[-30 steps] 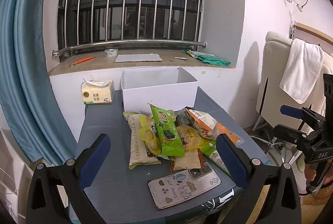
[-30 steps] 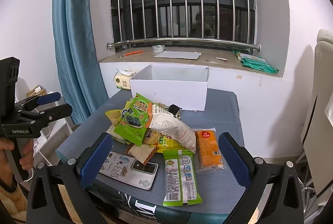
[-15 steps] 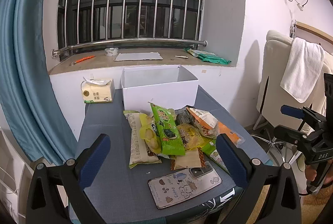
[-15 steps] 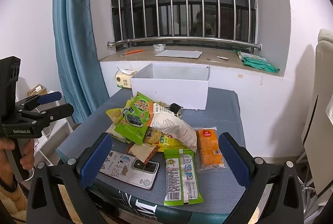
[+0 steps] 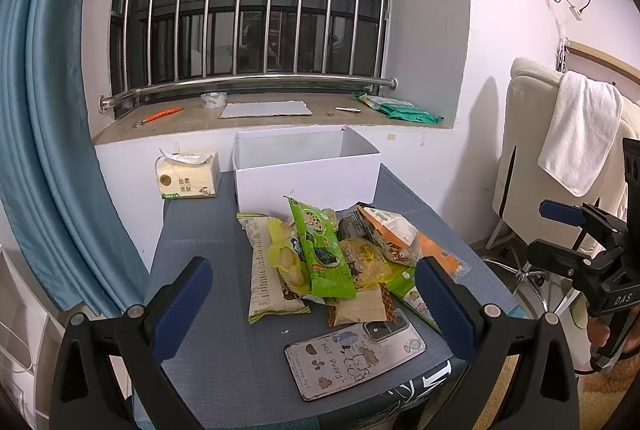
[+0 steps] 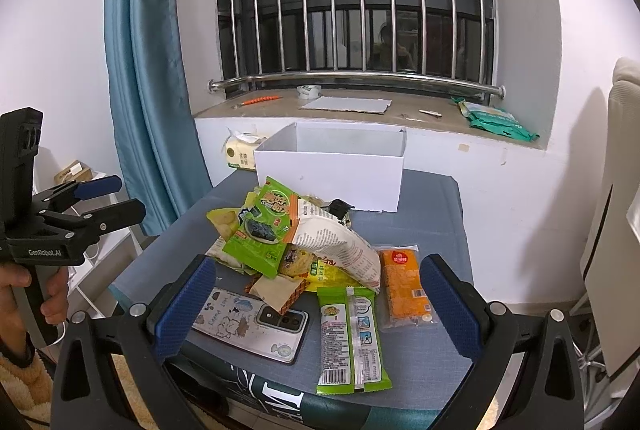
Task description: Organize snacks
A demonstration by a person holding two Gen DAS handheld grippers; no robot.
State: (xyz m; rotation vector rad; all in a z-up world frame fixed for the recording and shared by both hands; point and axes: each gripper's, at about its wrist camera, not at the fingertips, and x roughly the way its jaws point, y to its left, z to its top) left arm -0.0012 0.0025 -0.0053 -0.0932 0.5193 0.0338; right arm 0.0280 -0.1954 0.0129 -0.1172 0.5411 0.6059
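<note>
A heap of snack packets (image 5: 332, 254) lies mid-table on the grey-blue table (image 5: 200, 250), in front of an open white box (image 5: 306, 168). On top is a green seaweed packet (image 5: 320, 246); an orange packet (image 6: 402, 284) and a long green packet (image 6: 350, 334) lie at the right side. The heap (image 6: 296, 242) and box (image 6: 330, 170) also show in the right wrist view. My left gripper (image 5: 312, 304) is open and empty, held near the table's front edge. My right gripper (image 6: 316, 304) is open and empty, off the front right corner.
A phone in a cartoon case (image 5: 356, 358) lies at the table's front edge, also in the right wrist view (image 6: 250, 324). A tissue pack (image 5: 188, 180) stands at the back left. A blue curtain (image 5: 52, 130) hangs left; a chair with a towel (image 5: 576, 138) stands right.
Both grippers have barely moved; the views have shifted slightly. Nothing on the table has moved.
</note>
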